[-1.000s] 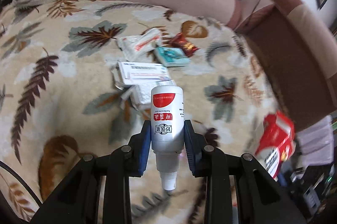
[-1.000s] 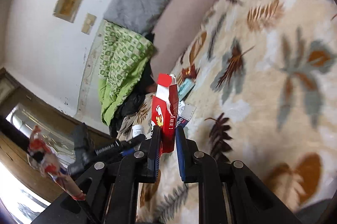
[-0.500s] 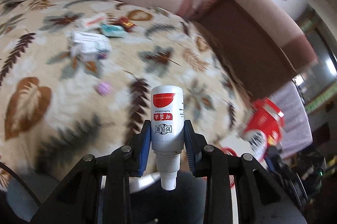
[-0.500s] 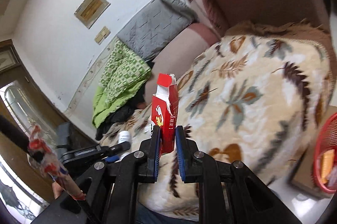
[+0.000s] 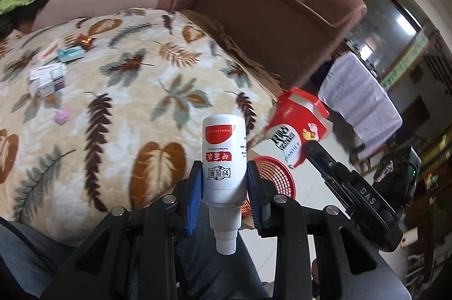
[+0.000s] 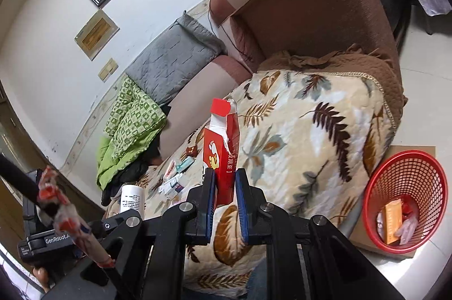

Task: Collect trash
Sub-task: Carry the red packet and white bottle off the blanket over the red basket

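Gripping a white bottle cap-down, the left gripper is farther from the red mesh basket than the right gripper, clamped on an upright torn red carton, basket low to its right.
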A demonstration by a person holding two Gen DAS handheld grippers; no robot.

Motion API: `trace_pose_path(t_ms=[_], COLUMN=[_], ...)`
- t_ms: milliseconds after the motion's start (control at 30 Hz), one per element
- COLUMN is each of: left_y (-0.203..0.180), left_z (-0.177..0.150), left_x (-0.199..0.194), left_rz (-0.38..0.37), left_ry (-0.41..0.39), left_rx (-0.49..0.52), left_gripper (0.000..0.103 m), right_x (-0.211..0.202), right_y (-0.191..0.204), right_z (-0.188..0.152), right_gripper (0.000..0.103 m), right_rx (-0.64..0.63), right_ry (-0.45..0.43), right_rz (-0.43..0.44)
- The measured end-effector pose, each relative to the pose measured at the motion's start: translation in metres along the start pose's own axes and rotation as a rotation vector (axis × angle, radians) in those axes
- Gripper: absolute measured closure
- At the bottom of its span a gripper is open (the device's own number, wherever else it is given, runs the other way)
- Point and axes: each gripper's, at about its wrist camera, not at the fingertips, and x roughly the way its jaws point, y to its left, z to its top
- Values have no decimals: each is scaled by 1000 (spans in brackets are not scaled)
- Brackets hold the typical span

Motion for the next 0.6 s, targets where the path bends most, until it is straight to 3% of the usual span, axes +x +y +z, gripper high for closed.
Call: trace_pose_path(t_ms=[600], left_y=[-40], left_z=[7], left_x=[44], left_rz=[-74], left_ry=[67], left_rx=[93], left_gripper=[74], right_x=[-25], right_y=[-31], right_z=[9], right_gripper=[87], right_rx=[16], right_ry=[-51], right_rz=[-180])
